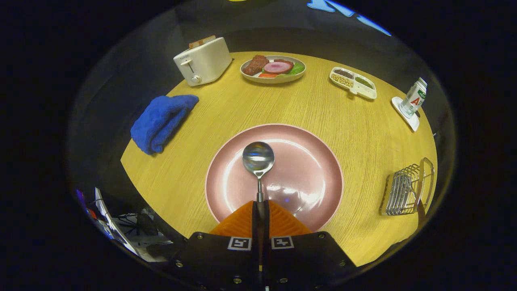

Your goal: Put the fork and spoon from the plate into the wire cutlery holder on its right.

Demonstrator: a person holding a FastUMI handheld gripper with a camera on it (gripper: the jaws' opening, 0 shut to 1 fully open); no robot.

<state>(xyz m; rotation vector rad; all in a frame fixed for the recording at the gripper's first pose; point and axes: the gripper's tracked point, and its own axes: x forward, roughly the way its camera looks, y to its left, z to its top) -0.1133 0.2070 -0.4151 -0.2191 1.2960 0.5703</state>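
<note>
My gripper is shut on the spoon, both orange fingers pressing its handle. The spoon's shiny bowl points ahead of the fingers over the middle of the pink plate; whether it is lifted or resting I cannot tell. The wire cutlery holder stands on the table to the right of the plate, a dark handle leaning in it at its near right side.
On the round wooden table: a blue cloth to the left, a white toaster far left, a plate of food at the back, a divided snack tray, a carton on a coaster far right.
</note>
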